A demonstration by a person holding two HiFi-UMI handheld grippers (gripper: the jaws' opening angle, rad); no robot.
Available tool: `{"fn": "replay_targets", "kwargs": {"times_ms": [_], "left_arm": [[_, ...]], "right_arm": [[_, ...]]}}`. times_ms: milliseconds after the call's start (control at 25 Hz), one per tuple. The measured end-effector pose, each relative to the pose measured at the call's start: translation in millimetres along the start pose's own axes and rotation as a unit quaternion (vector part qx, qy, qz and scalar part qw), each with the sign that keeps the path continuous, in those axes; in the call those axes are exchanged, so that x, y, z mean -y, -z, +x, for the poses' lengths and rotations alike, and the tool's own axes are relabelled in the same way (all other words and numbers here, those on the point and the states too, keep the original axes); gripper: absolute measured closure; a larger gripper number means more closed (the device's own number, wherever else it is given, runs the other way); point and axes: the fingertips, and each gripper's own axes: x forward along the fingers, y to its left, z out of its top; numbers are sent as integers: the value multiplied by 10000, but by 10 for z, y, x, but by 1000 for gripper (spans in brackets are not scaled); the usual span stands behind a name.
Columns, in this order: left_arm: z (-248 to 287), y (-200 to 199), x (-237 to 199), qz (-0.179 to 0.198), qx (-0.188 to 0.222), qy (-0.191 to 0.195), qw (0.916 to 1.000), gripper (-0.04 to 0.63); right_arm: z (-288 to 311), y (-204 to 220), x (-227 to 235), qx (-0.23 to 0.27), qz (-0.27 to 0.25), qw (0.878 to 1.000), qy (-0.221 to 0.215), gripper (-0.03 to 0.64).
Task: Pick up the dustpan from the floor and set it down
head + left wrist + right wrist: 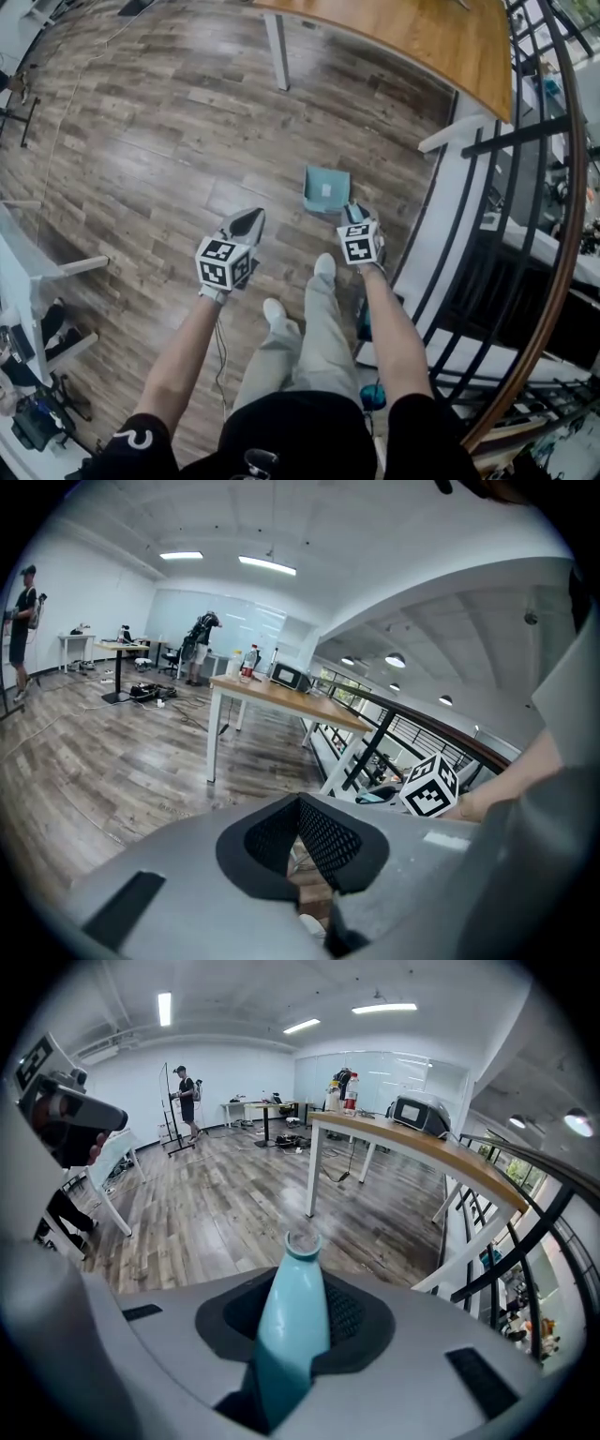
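Observation:
The teal dustpan (325, 190) hangs low over the wood floor beside the railing, its pan facing away from me. I cannot tell whether it touches the floor. My right gripper (352, 214) is shut on the dustpan's handle (298, 1279), which runs straight out between the pads in the right gripper view. To the left of my legs my left gripper (250, 218) points down at the floor. Its pads (323, 841) meet at the tips with nothing between them. The right gripper's marker cube (431, 785) shows in the left gripper view.
A wooden table (422, 37) on white legs (278, 52) stands ahead. A black railing (525, 187) curves along the right. A white desk (28, 272) with gear under it is at the left. My white shoes (323, 267) are just behind the dustpan. A person (186, 1091) stands far off.

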Motion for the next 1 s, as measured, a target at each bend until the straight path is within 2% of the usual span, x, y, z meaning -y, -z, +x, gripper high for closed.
{"fn": "replay_targets", "kwargs": {"times_ms": [440,720,1000], "left_arm": [[-27,108,-259,-226,51,-93,9997,600],[-33,190,-287,-267,33,-91,9996,600],[-2,223,-259,-296,16,-60,9995,600]], "right_arm": [[264,148,-199,-262,73,9995,-185,529],[280,263,-381,-362,301,9979,-448,526],[301,442,-441,-515,391,9967,-491,517]]}}
